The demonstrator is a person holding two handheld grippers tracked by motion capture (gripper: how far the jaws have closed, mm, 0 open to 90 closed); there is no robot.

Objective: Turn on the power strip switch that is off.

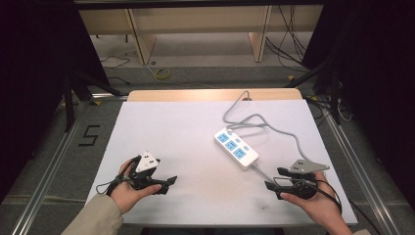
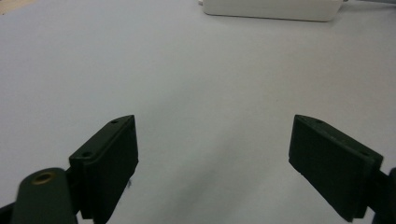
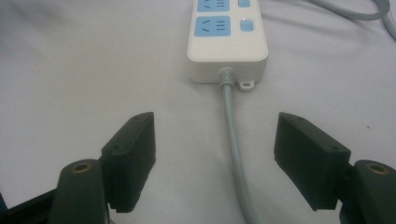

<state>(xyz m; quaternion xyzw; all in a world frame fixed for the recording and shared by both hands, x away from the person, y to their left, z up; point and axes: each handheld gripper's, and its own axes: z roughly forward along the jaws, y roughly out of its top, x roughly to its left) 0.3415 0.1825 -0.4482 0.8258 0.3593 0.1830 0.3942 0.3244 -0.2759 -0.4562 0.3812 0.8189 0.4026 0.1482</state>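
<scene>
Power strip (image 1: 236, 148), white with three blue socket faces, lay flat on the white tabletop (image 1: 186, 132), right of centre and angled from upper left to lower right. No containers among the things on the surface. Grey cord (image 1: 254, 120) left the strip's near end, ran toward the right hand-held gripper (image 1: 273, 179), then looped back across the far side of the tabletop (its far end out of sight past the wooden edge).

Left hand-held gripper (image 1: 170, 182) held low at the near left of the tabletop in the person's left hand (image 1: 128, 191), jaws pointing right toward the middle, grey three-cornered plate on top. Jaws spread wide in the left gripper view (image 2: 212, 154), bare surface between them, the strip's white side well ahead at the top edge.

Right hand-held gripper held in the right hand (image 1: 315, 200) at the near right, pointing left, just beside the cord. Jaws wide apart in the right gripper view (image 3: 215, 158), the cord (image 3: 236, 154) running between them untouched, the strip's near end (image 3: 228, 42) close ahead.
</scene>
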